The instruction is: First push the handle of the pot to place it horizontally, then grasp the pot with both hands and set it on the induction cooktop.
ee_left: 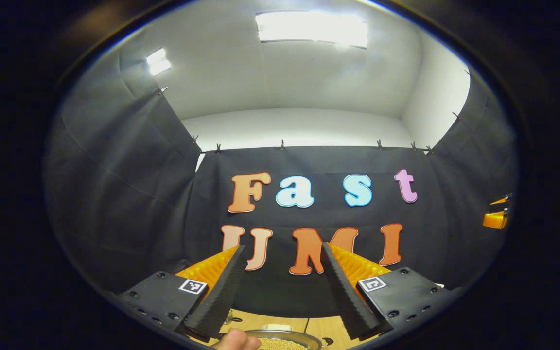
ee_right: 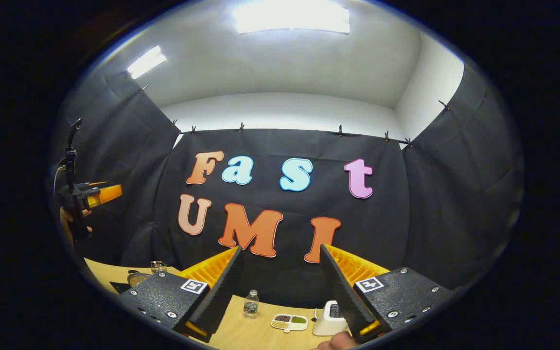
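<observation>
Both grippers are held high and point at the booth's back wall. My left gripper [ee_left: 282, 247] is open, with nothing between its fingers. Below it, at the bottom edge of the left gripper view, shows the rim of a round metal vessel [ee_left: 304, 336] with pale grains inside; I cannot tell whether it is the pot. A fingertip [ee_left: 235, 340] shows just left of it. My right gripper [ee_right: 280, 248] is also open and holds nothing. In the right gripper view the left gripper [ee_right: 99, 193] hangs far left, held by a hand [ee_right: 73, 218]. No handle is in view.
A wooden table [ee_right: 241, 330] lies below. On it stand a small water bottle [ee_right: 251, 304], a divided dish of grains [ee_right: 289, 322], a white appliance [ee_right: 329, 318], a glass [ee_right: 158, 266] and a metal item [ee_right: 136, 278] at the left. The right gripper [ee_left: 496, 218] shows at the left gripper view's right edge.
</observation>
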Demonstrator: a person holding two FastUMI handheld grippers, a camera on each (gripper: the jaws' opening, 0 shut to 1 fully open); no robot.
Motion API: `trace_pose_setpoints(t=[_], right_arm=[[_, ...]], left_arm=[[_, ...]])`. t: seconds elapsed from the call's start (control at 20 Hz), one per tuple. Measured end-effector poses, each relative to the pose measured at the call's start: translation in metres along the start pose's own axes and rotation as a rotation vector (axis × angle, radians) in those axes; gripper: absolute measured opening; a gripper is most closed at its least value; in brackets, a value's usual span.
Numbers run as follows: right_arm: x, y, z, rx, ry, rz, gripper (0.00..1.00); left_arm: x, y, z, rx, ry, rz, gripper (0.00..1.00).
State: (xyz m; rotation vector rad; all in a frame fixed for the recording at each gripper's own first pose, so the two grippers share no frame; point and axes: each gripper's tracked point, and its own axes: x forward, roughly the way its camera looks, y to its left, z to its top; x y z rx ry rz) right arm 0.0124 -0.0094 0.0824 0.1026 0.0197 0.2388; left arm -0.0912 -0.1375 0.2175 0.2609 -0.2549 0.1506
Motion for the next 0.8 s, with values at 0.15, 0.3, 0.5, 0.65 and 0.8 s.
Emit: trace_pose_setpoints(t=[0.15,0.3,0.5,0.65,0.8], right_arm=[[-0.003,-0.007,-0.014,-0.032,0.032,-0.012,0.95],[-0.001,-0.011,-0.015,-0.053,0.030,-0.023,0.95],[-0.002,-0.012,-0.015,-0.036,0.010,-0.011,0.95],[-0.001,-0.018,-0.015,-0.040,-0.006,-0.018,0.95],[0.001,-0.017,-0.015,-0.047,-0.023,-0.024,0.95]], left_arm=[[0.000,-0.020,-0.014,-0.017,0.025,-0.033,0.94],[0.005,-0.020,-0.018,0.005,0.033,-0.019,0.98],[0.006,-0.017,-0.025,-0.001,-0.005,-0.002,0.98],[0.009,-0.006,-0.029,-0.014,-0.002,0.030,0.98],[0.012,0.001,-0.026,-0.015,-0.013,0.053,0.98]])
